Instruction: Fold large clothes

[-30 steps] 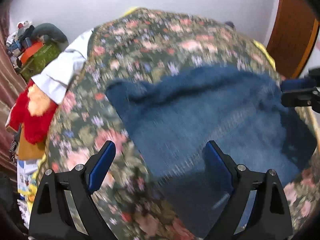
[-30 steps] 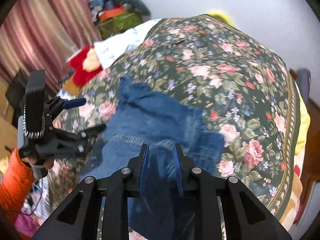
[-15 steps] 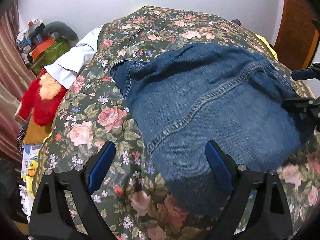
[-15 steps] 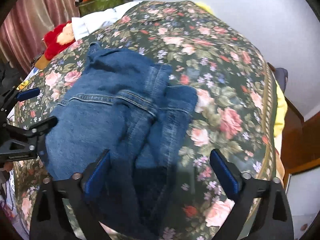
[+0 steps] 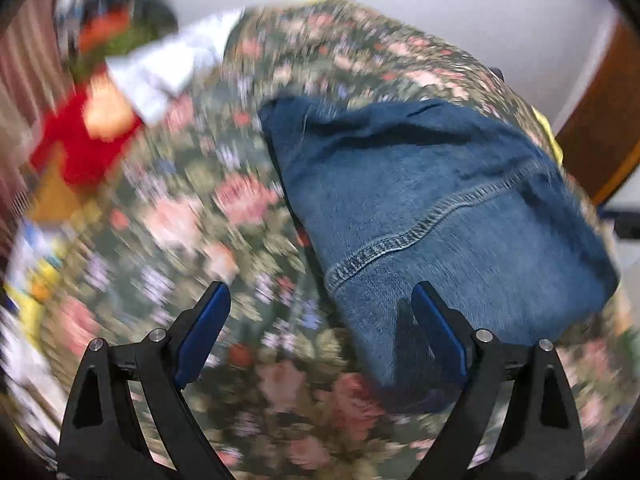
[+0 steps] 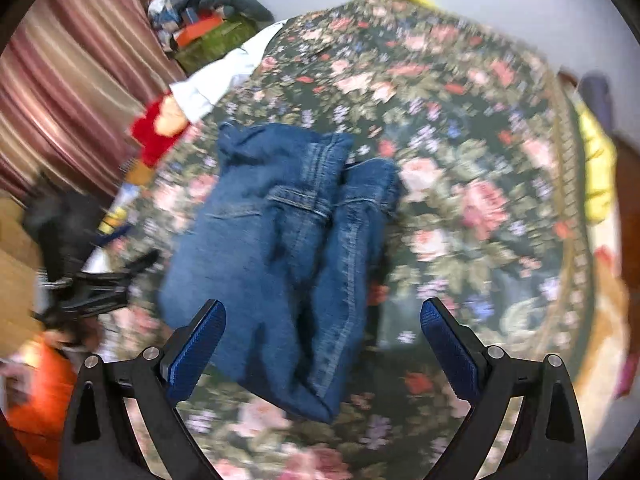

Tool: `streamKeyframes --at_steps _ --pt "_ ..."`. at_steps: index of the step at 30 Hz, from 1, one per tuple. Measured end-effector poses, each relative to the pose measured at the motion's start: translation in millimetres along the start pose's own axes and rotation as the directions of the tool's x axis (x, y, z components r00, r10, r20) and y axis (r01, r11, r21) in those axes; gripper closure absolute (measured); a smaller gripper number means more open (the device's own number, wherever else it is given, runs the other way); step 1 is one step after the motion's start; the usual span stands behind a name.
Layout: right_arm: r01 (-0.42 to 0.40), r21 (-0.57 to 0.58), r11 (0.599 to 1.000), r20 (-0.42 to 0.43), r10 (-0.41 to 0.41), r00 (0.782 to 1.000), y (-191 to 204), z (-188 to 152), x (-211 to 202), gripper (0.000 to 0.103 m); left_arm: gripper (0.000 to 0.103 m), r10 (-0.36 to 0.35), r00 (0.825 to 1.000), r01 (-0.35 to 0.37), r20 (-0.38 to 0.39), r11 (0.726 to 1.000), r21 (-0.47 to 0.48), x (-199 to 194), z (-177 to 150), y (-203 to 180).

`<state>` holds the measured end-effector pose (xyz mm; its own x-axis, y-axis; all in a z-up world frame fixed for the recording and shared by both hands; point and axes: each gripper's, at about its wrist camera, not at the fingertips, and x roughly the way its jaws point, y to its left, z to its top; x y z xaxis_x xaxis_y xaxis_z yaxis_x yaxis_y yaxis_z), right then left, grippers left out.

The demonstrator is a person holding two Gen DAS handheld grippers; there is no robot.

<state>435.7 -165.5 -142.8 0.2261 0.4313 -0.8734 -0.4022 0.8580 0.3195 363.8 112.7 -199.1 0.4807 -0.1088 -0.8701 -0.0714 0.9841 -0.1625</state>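
A blue denim garment [image 5: 440, 216] lies folded on the floral bedspread [image 5: 208, 216]; it also shows in the right wrist view [image 6: 280, 248] with a folded part lying along its right side. My left gripper [image 5: 320, 320] is open and empty above the garment's near left edge. My right gripper [image 6: 322, 332] is open and empty above the garment's near end. The left gripper also shows at the left of the right wrist view [image 6: 100, 280]. Both views are blurred by motion.
A red plush toy [image 5: 88, 136] and a white cloth [image 5: 172, 64] lie at the bed's far left. Boxes and clutter [image 6: 208, 28] stand by striped curtains [image 6: 60, 80]. A wooden door [image 5: 600, 128] is at the right. A yellow cloth [image 6: 596, 168] lies past the bed's edge.
The right gripper opened and let go of the denim a second ago. Both grippers have since pulled back from the garment, which now lies flat and folded on the bed.
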Motion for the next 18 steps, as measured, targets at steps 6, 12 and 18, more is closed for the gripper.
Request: streamKeyframes --at_steps 6,12,18 --pt "-0.105 0.155 0.982 -0.120 0.124 0.985 -30 25 51 0.005 0.010 -0.288 0.955 0.255 -0.070 0.920 -0.297 50 4 36" --pt "-0.188 0.155 0.970 -0.212 0.219 0.952 -31 42 98 0.005 0.003 -0.368 0.928 0.321 -0.066 0.876 -0.360 81 11 42" --pt "-0.204 0.103 0.974 -0.255 0.224 0.941 -20 58 135 0.000 0.003 -0.433 0.900 0.388 -0.055 0.852 -0.352 98 26 36"
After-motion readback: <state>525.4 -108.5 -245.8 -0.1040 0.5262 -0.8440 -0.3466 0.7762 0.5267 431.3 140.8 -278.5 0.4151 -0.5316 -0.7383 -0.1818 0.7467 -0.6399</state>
